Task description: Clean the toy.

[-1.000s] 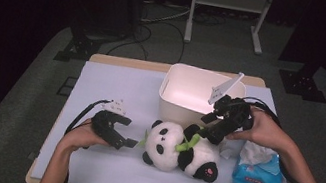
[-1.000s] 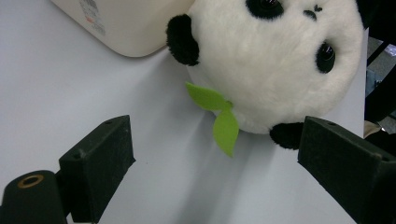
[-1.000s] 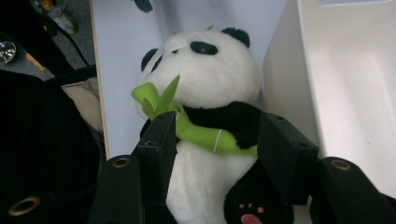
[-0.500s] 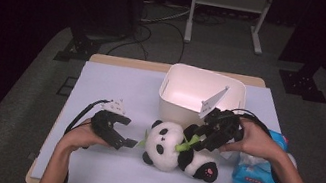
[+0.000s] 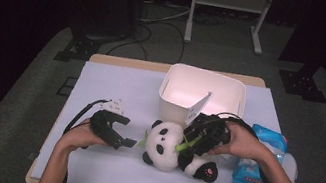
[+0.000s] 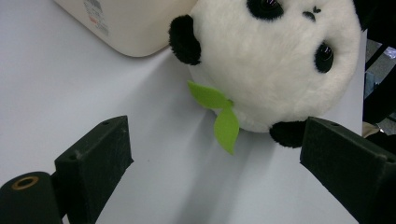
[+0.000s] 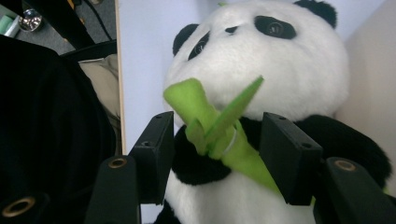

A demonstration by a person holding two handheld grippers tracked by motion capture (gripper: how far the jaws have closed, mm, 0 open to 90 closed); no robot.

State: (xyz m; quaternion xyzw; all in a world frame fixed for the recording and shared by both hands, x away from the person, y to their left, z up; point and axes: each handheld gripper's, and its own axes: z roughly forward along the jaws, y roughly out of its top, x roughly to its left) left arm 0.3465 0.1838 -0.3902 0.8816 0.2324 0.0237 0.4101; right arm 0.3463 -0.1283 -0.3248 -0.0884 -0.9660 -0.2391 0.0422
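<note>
Plush panda [image 5: 169,146] lying unmoved beside white bin [image 5: 233,86], right gripper [image 5: 193,140] lowered since earlier onto its chest, jaws straddling the green bamboo [image 7: 219,135] unclenched, left gripper [image 5: 125,138] unmoved, released.

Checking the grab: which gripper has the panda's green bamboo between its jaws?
The right gripper: its jaws straddle the bamboo; the left gripper stands open beside the head.

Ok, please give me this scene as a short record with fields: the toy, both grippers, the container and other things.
toy: panda plush, lying on the table, green felt bamboo at its chest
right gripper: jaws open, one on each side of the bamboo and the chest; a squeeze cannot be confirmed
left gripper: open, nothing between the jaws, facing the panda's head
container: white bin, behind the panda
other: blue wipes pack, on the table's right side
</note>
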